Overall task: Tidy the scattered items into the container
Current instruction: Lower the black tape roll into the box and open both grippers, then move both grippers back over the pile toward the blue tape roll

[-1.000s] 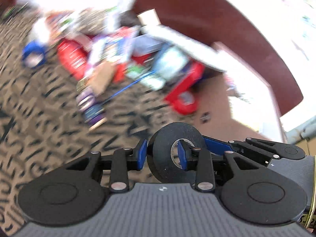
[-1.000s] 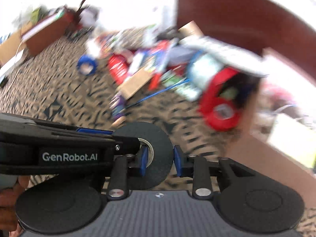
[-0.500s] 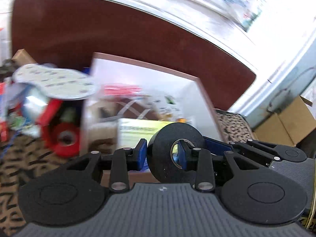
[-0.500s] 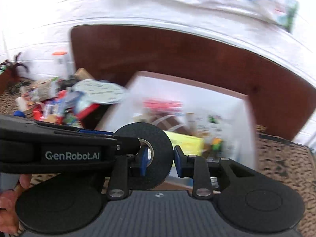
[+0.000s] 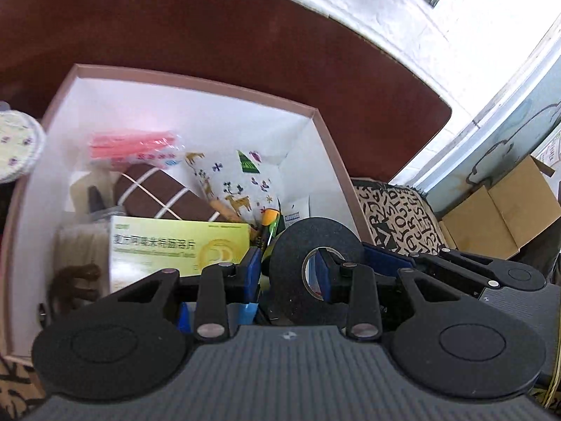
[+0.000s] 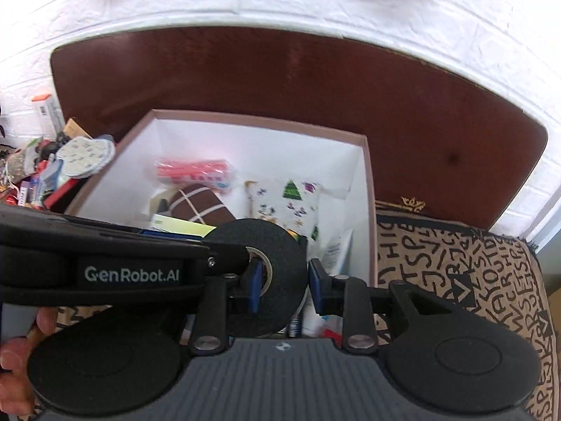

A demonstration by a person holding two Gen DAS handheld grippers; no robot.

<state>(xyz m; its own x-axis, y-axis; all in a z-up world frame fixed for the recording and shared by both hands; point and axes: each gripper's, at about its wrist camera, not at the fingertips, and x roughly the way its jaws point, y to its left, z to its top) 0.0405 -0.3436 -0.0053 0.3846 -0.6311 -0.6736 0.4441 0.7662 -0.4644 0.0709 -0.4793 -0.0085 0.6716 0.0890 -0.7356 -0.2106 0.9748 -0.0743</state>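
Observation:
A black tape roll [image 5: 312,245] hangs between both grippers over the open white box with a pink rim [image 5: 196,77]. My left gripper [image 5: 289,277] has its right finger through the roll's hole and its left finger outside, shut on the roll wall. My right gripper [image 6: 285,282] has its left finger in the hole of the roll [image 6: 277,245] and its right finger a little clear of the roll's outer face. The box [image 6: 259,119] holds a yellow-green carton [image 5: 175,245], a brown checked pouch [image 5: 164,193], a pink packet [image 5: 136,147] and a printed bag [image 5: 238,182].
Scattered items lie left of the box [image 6: 45,172], with a round white pad [image 6: 84,154] on its left rim. A dark red panel [image 6: 280,73] stands behind. A lettered rug [image 6: 455,266] lies to the right, and a cardboard box [image 5: 501,207] beyond it.
Both grippers have swung with the tape roll from the scattered pile on the rug to over the box, then closer and lower over its contents.

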